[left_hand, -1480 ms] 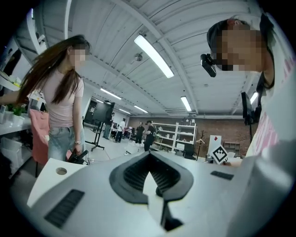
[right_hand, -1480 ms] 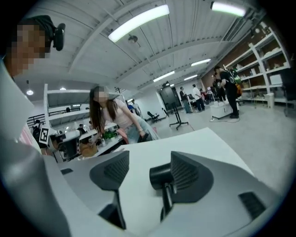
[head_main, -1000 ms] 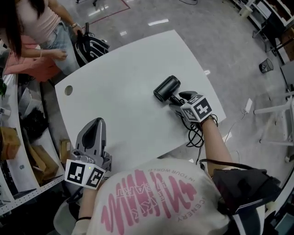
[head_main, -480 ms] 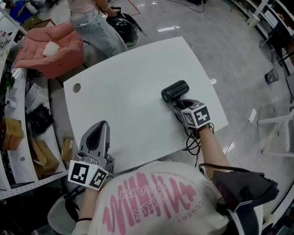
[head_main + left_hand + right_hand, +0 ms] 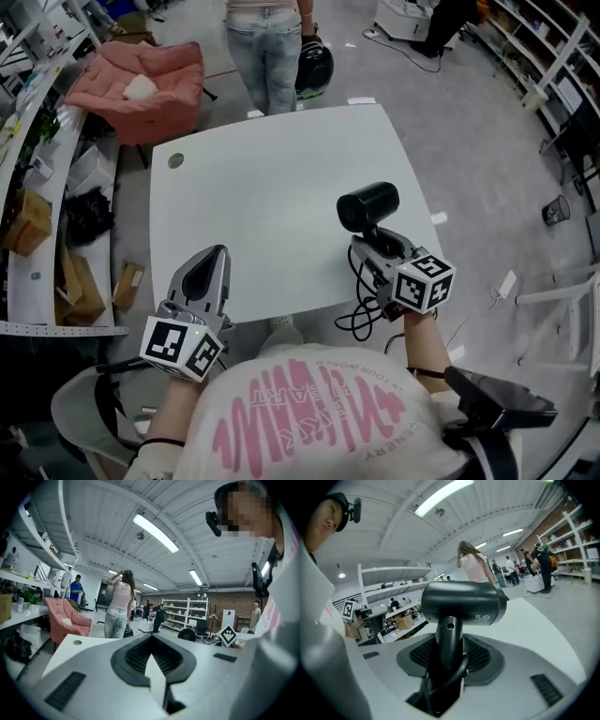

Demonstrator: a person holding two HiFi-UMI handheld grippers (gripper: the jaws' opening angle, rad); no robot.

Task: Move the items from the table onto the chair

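A black hair dryer [image 5: 367,206] stands upright above the white table [image 5: 253,187], near its right front edge. My right gripper [image 5: 375,242] is shut on its handle, having just closed on it. In the right gripper view the dryer's barrel [image 5: 461,603] lies crosswise above the jaws, and the handle and cord fill my right gripper [image 5: 447,667]. The black cord [image 5: 361,314] hangs below the table edge. My left gripper [image 5: 206,267] is shut and empty over the near left edge; in its own view my left gripper [image 5: 152,667] holds nothing. A pink armchair [image 5: 141,89] stands beyond the far left corner.
A person [image 5: 267,47] stands at the table's far edge holding a black helmet [image 5: 314,67]. Shelves with boxes [image 5: 37,216] run along the left. A round hole [image 5: 175,160] marks the table's far left corner. The pink armchair [image 5: 63,618] shows left in the left gripper view.
The hair dryer lay on the table; now it is lifted upright in the right gripper, nearer the front edge. The head view has swung, bringing the pink armchair into full view.
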